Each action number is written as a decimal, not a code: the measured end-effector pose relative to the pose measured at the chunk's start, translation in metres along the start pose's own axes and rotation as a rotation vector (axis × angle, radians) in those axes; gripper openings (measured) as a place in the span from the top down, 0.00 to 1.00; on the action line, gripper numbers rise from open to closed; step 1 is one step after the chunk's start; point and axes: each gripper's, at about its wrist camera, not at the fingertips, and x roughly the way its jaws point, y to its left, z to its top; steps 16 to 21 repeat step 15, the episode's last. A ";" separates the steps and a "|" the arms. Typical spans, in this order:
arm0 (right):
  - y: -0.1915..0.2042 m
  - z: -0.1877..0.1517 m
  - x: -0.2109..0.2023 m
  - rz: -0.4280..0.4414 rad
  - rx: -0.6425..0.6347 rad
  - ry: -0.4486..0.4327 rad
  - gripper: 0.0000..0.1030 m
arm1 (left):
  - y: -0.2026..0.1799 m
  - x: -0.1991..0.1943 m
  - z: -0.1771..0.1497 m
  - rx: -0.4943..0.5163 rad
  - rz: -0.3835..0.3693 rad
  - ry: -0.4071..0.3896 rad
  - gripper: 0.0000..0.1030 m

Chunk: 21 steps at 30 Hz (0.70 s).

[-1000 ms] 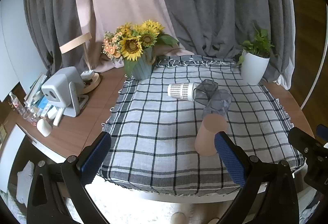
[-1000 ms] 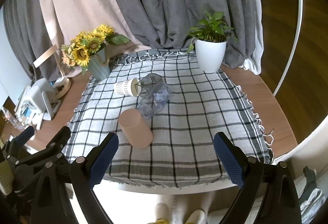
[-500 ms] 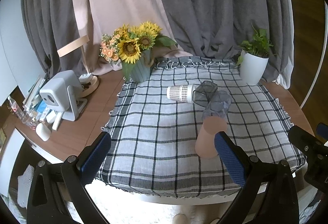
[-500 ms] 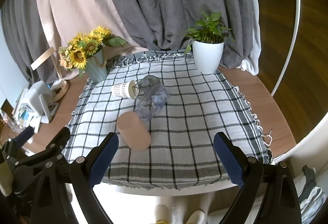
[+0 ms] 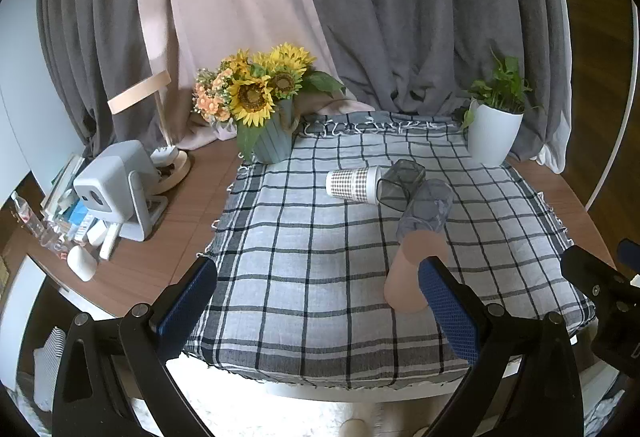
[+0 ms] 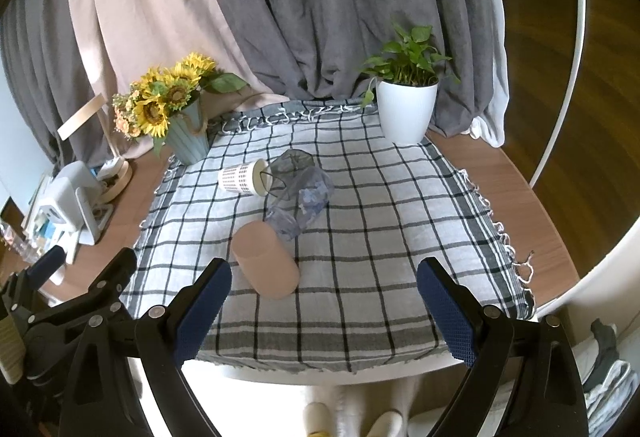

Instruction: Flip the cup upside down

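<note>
Several cups lie on their sides on a checked cloth (image 5: 304, 257) (image 6: 392, 237). A pink cup (image 5: 408, 273) (image 6: 266, 263) is nearest. A clear bluish cup (image 5: 426, 207) (image 6: 302, 203) lies behind it. A smoky grey cup (image 5: 402, 183) (image 6: 290, 167) and a white dotted paper cup (image 5: 352, 184) (image 6: 242, 177) lie farther back, mouth to mouth. My left gripper (image 5: 316, 303) is open and empty near the cloth's front edge. My right gripper (image 6: 324, 307) is open and empty there too, the pink cup just past its left finger.
A sunflower vase (image 5: 268, 141) (image 6: 186, 141) stands at the cloth's back left. A white potted plant (image 5: 494, 133) (image 6: 406, 113) stands at the back right. A white device (image 5: 116, 189) (image 6: 72, 197), a wooden lamp base and small clutter sit on the wooden table at left.
Both grippers have drawn slightly back and up, so the table looks a little farther away. The cups have not moved. Both grippers stay open.
</note>
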 end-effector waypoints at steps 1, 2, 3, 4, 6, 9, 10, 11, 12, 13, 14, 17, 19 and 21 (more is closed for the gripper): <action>0.000 0.000 0.000 0.000 0.000 0.001 0.09 | 0.001 0.001 0.000 0.000 -0.003 0.000 0.00; 0.001 0.000 0.001 -0.003 0.001 0.001 0.09 | 0.002 0.001 0.000 0.001 -0.005 0.000 0.00; 0.002 0.000 0.001 -0.005 0.004 0.001 0.09 | 0.003 0.002 0.001 0.002 -0.006 0.000 0.00; 0.003 0.000 0.001 -0.008 0.005 0.001 0.09 | 0.002 0.002 0.001 0.002 -0.007 -0.001 0.00; 0.005 -0.001 0.002 -0.013 0.008 0.003 0.09 | 0.003 0.003 0.001 0.005 -0.013 -0.003 0.00; 0.006 -0.002 0.003 -0.018 0.007 0.003 0.09 | 0.004 0.006 0.003 0.009 -0.019 -0.003 0.00; 0.006 -0.002 0.003 -0.017 0.008 0.003 0.09 | 0.004 0.006 0.003 0.009 -0.021 -0.003 0.00; 0.006 -0.002 0.003 -0.019 0.008 0.003 0.09 | 0.005 0.007 0.004 0.010 -0.023 -0.005 0.00; 0.007 -0.002 0.003 -0.021 0.009 0.003 0.09 | 0.006 0.007 0.004 0.010 -0.024 -0.006 0.00; 0.007 -0.002 0.004 -0.023 0.011 0.003 0.09 | 0.006 0.007 0.005 0.010 -0.026 -0.006 0.00; 0.007 -0.002 0.004 -0.024 0.010 0.005 0.09 | 0.007 0.008 0.005 0.010 -0.028 -0.007 0.00; 0.008 -0.002 0.004 -0.026 0.012 0.006 0.09 | 0.008 0.008 0.005 0.010 -0.031 -0.007 0.00; 0.008 -0.002 0.004 -0.026 0.012 0.006 0.09 | 0.008 0.008 0.005 0.010 -0.031 -0.007 0.00; 0.008 -0.002 0.004 -0.026 0.012 0.006 0.09 | 0.008 0.008 0.005 0.010 -0.031 -0.007 0.00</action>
